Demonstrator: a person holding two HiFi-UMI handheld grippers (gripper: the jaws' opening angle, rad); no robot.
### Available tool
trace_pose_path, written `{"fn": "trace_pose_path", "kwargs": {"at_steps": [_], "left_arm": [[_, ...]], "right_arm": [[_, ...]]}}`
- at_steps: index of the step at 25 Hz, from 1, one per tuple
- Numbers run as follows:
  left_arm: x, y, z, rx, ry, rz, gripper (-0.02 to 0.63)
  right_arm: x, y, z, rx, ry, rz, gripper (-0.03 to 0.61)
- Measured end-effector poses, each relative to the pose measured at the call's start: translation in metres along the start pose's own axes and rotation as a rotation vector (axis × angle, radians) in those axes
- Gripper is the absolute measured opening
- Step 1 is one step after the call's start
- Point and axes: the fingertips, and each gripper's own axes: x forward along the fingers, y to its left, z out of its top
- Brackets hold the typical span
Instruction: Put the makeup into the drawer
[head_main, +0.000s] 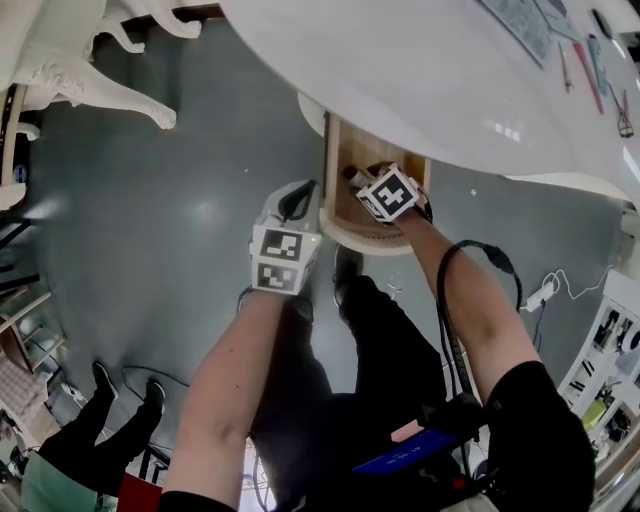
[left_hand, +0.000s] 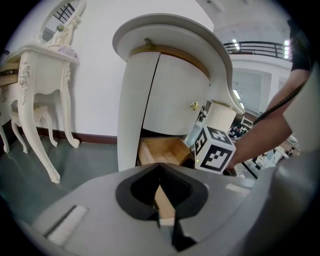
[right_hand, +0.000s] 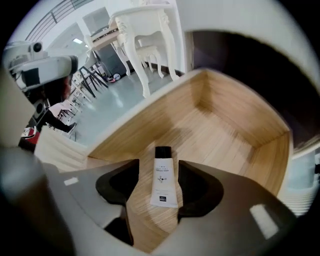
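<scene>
A white makeup tube (right_hand: 164, 178) with a black cap lies flat on the wooden floor of the open drawer (right_hand: 220, 135). My right gripper (right_hand: 159, 165) points steeply down into the drawer, open, its pads standing clear on either side of the tube. In the head view the right gripper (head_main: 372, 185) reaches into the drawer (head_main: 334, 160) under the round white tabletop (head_main: 420, 60). My left gripper (head_main: 298, 202) hovers just left of the drawer's front, jaws shut and empty. From the left gripper (left_hand: 160, 167) view, the drawer (left_hand: 160, 150) and the right gripper's marker cube (left_hand: 215, 150) lie ahead.
A white ornate dressing table (left_hand: 40, 100) stands to the left on the grey floor; its carved legs (head_main: 90, 80) show at the upper left. Pens and papers (head_main: 590, 60) lie on the tabletop's far right. Another person's legs (head_main: 100, 420) stand at the lower left.
</scene>
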Motion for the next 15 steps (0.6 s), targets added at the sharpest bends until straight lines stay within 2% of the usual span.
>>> {"fn": "trace_pose_path", "kwargs": {"at_steps": [5,8,11,14,15], "left_arm": [[-0.025,-0.018,0.027,-0.005,0.007,-0.001,0.000],[-0.042,-0.026,0.040,0.004,0.009,-0.010,0.000],[-0.058,-0.024,0.046,-0.010,0.027,-0.005,0.000],[-0.077,-0.031,0.066,-0.018,0.018,-0.010,0.000],[-0.083,-0.035,0.073,-0.014,0.014,-0.013,0.000]], "right_arm": [[-0.055,0.022,0.020,-0.067,-0.083,0.007,0.225],[-0.089,0.037,0.028,-0.067,-0.131,-0.001,0.138],[-0.117,0.056,0.034,-0.057,-0.168,0.018,0.111],[-0.149,0.073,0.035,-0.018,-0.197,0.043,0.038],[-0.160,0.078,0.035,-0.006,-0.206,0.053,0.031]]}}
